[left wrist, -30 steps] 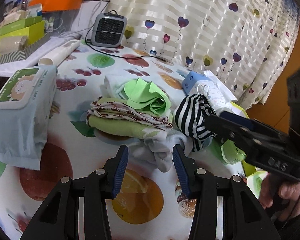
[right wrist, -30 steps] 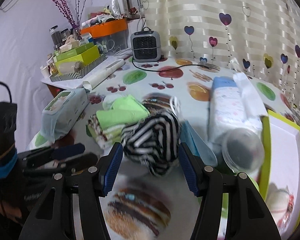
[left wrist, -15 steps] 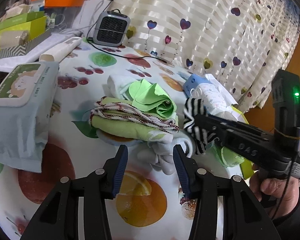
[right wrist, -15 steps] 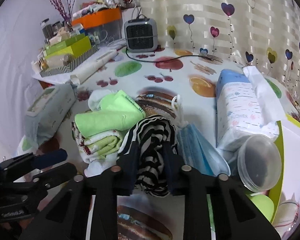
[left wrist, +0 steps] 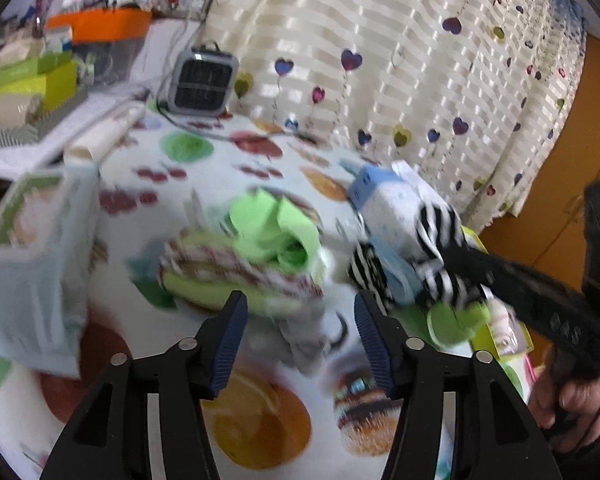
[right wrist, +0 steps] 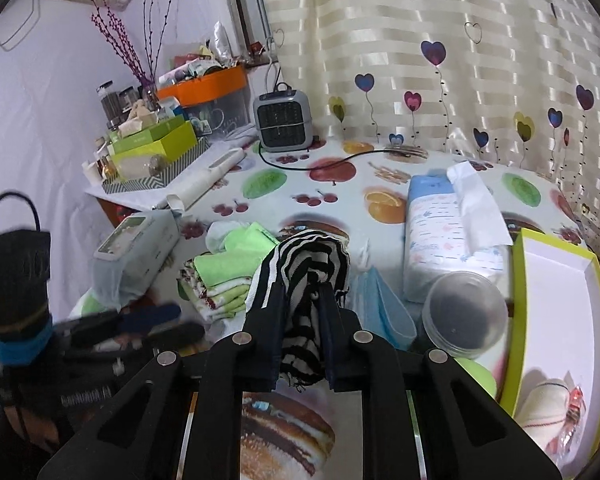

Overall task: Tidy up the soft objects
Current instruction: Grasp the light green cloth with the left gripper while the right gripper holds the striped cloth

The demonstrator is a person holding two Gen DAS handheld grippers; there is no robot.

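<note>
Home: heart-print curtain (right wrist: 460,60), fruit-print tablecloth (right wrist: 340,184)

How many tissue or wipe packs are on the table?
2: the wipes pack sits left of the folded cloths; the tissue pack lies right, behind the clear lid. Clutter may hide others.

Bare tablecloth (right wrist: 340,200) lies open beyond the towel stack (right wrist: 220,276), up to the heater (right wrist: 283,121) and its cord (right wrist: 340,159). To the right, the tissue pack (right wrist: 440,232), clear tub (right wrist: 464,316) and yellow-rimmed box (right wrist: 518,300) crowd together (little room between). The wipes pack (right wrist: 136,252) blocks the left.
</note>
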